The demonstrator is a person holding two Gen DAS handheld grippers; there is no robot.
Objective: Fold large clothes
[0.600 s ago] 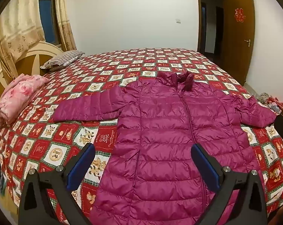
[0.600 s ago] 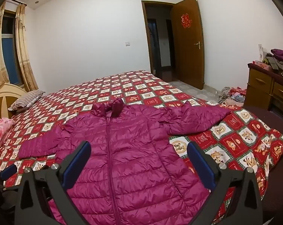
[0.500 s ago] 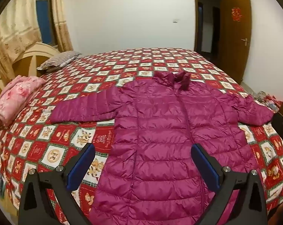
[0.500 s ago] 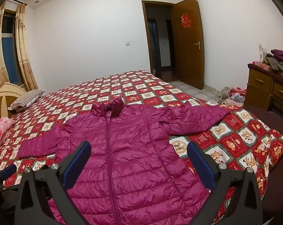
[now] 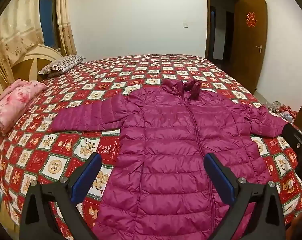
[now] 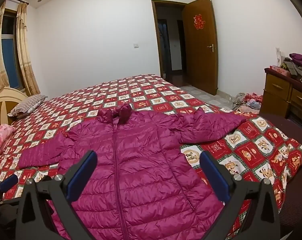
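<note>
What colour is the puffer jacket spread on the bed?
The jacket is solid magenta-purple, quilted in horizontal rows. It shows best in the left wrist view.

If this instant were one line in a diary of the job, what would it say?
stage: before first fold | jacket: flat on bed, zipped, sleeves spread | left tool: open, empty | right tool: open, empty

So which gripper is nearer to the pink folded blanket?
Left. The left gripper hangs over the jacket's hem, toward the blanket side; the right gripper is farther, on the opposite side.
</note>
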